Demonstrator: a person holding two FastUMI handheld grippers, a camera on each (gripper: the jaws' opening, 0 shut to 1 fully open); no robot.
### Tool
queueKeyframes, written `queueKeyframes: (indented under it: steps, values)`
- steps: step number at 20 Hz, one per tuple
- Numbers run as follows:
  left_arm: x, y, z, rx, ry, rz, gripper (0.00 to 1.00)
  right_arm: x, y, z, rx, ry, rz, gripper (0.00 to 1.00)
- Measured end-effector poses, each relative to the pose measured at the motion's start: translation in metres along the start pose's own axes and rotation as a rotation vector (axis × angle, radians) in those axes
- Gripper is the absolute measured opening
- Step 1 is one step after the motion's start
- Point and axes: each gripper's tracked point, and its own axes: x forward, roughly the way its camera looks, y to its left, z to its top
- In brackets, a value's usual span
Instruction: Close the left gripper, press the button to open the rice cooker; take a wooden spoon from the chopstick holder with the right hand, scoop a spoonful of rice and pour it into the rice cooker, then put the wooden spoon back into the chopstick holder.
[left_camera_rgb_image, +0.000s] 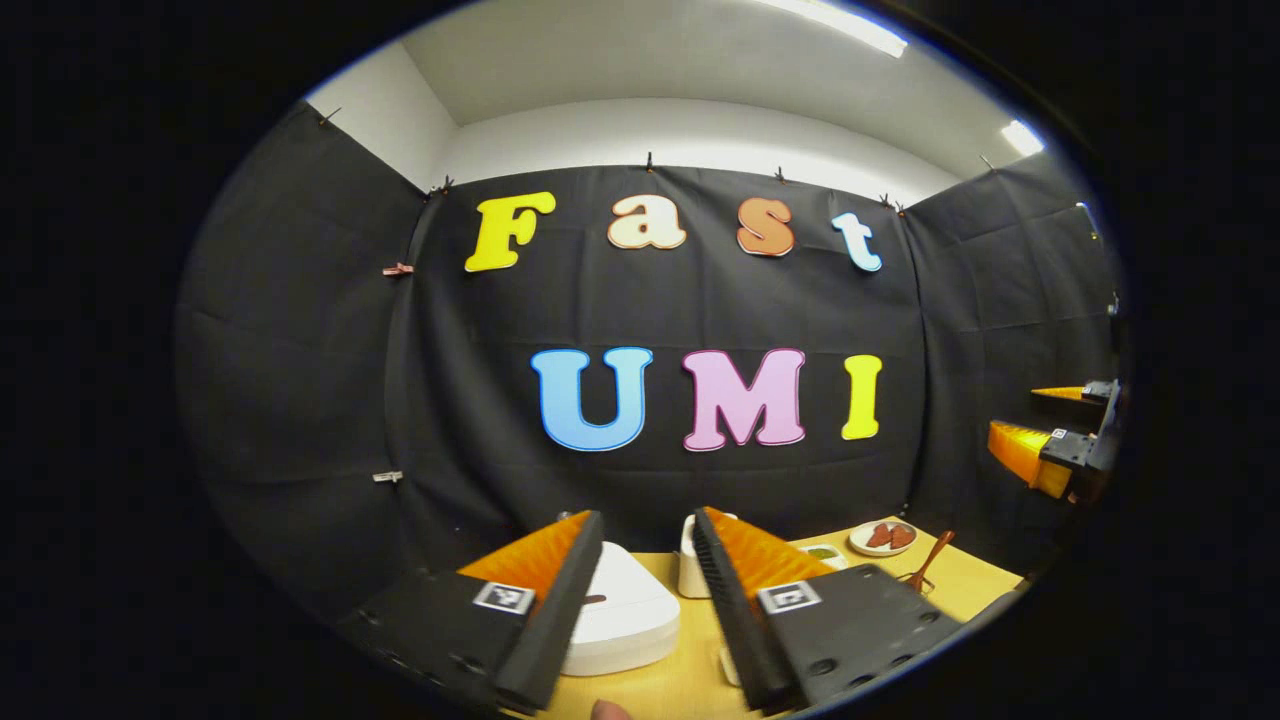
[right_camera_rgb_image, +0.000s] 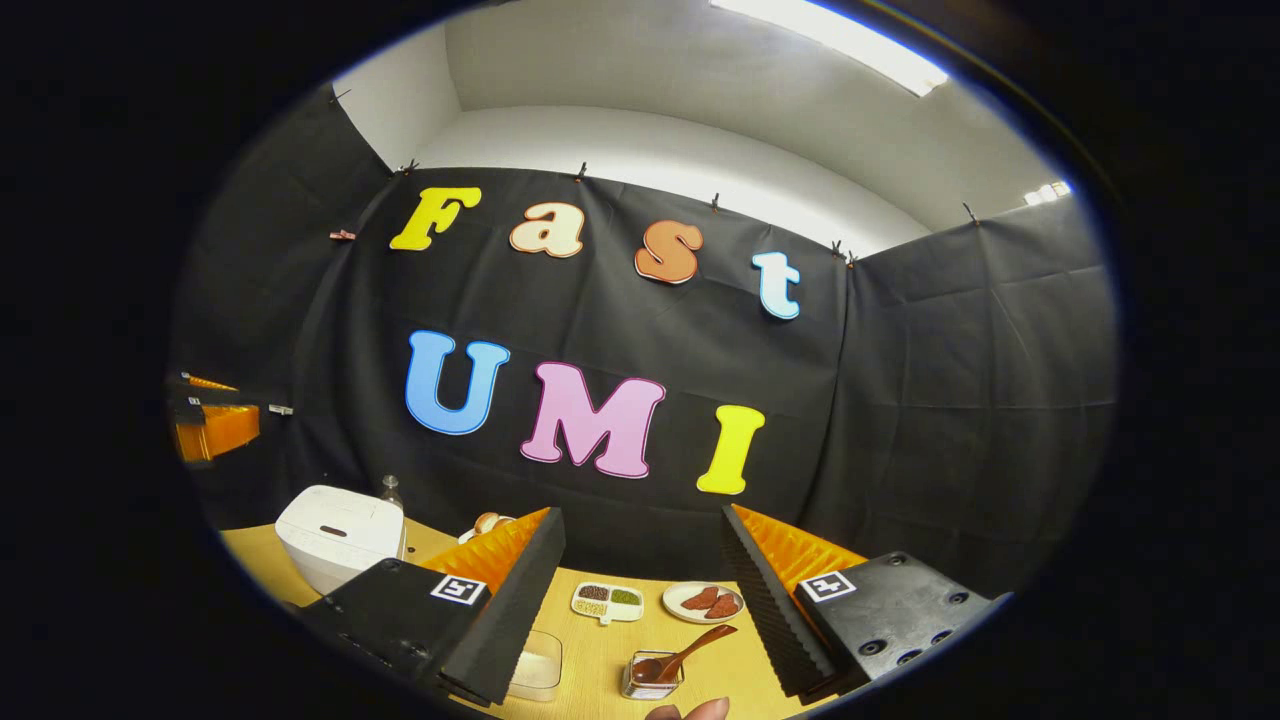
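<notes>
The white rice cooker (left_camera_rgb_image: 620, 610) sits on the wooden table with its lid down, just below and beyond my left gripper (left_camera_rgb_image: 648, 525), which is open and holds nothing. From the right gripper view the cooker (right_camera_rgb_image: 335, 535) is at the far left. A wooden spoon (right_camera_rgb_image: 690, 648) leans in a small glass holder (right_camera_rgb_image: 648, 678) close beneath my right gripper (right_camera_rgb_image: 642, 520), which is also open and empty. That spoon (left_camera_rgb_image: 930, 562) appears far right in the left gripper view. A clear container of rice (right_camera_rgb_image: 535, 668) lies partly behind the right gripper's left finger.
A divided dish of grains (right_camera_rgb_image: 607, 600) and a plate of red-brown pieces (right_camera_rgb_image: 703, 601) stand toward the back of the table (right_camera_rgb_image: 600, 650). A white cup-like container (left_camera_rgb_image: 690, 570) stands right of the cooker, a small bottle (right_camera_rgb_image: 392, 490) behind it. A fingertip (right_camera_rgb_image: 690, 712) shows at the bottom edge.
</notes>
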Motion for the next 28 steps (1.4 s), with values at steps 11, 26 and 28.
queueKeyframes:
  steps: [11,26,28]
  values:
    - [0.055,0.054,-0.053,-0.07,0.244,-0.116,0.06,-0.007,-0.009,0.005,-0.008,-0.005,-0.014,0.98]
    - [0.17,0.103,-0.215,-0.248,0.781,-0.161,0.07,-0.013,-0.036,0.005,-0.036,0.001,-0.074,0.98]
    - [0.178,0.111,-0.23,-0.266,0.834,-0.144,0.06,-0.014,-0.038,0.005,-0.039,-0.001,-0.078,0.97]
